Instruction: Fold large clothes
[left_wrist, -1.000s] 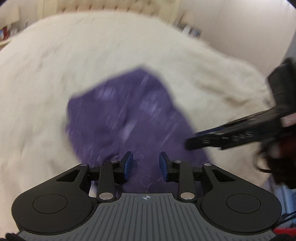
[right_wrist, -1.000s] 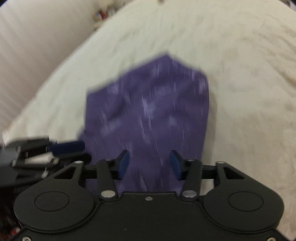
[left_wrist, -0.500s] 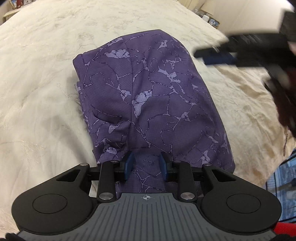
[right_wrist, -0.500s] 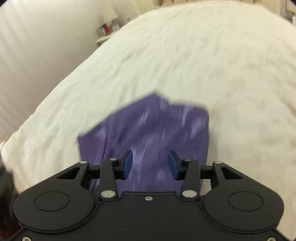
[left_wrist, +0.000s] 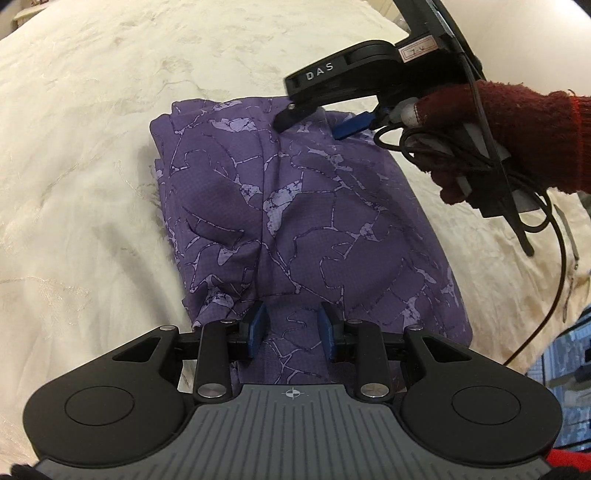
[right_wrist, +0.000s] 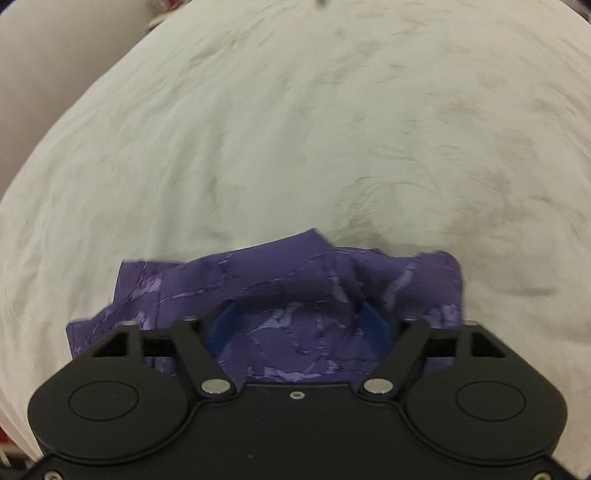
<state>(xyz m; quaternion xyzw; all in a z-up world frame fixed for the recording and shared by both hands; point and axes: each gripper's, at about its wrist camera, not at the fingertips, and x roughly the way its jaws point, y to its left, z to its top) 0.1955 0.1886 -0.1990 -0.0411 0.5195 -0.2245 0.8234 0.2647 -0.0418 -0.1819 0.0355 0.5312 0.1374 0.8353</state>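
Observation:
A purple garment (left_wrist: 295, 206) with a pale crackle print lies folded into a long block on a cream bedspread (left_wrist: 92, 147). At its near end my left gripper (left_wrist: 291, 328) is shut on a bunched fold of the cloth, which fills the gap between the blue pads. At the far end my right gripper (left_wrist: 321, 120), held by a hand in a red knit glove (left_wrist: 498, 122), points down onto the cloth. In the right wrist view the right gripper (right_wrist: 297, 326) has its jaws opening wide, with the garment's (right_wrist: 288, 280) rumpled edge lying loose between the pads.
The bedspread (right_wrist: 295, 129) stretches out on all sides of the garment. A black cable (left_wrist: 554, 258) hangs from the right gripper's handle. The bed's edge falls away at the right, with a blue patterned thing (left_wrist: 569, 354) beyond it.
The right gripper swept from beside the garment's near right side to its far end, and its jaws spread wider. The left gripper settled slightly lower with the same grip.

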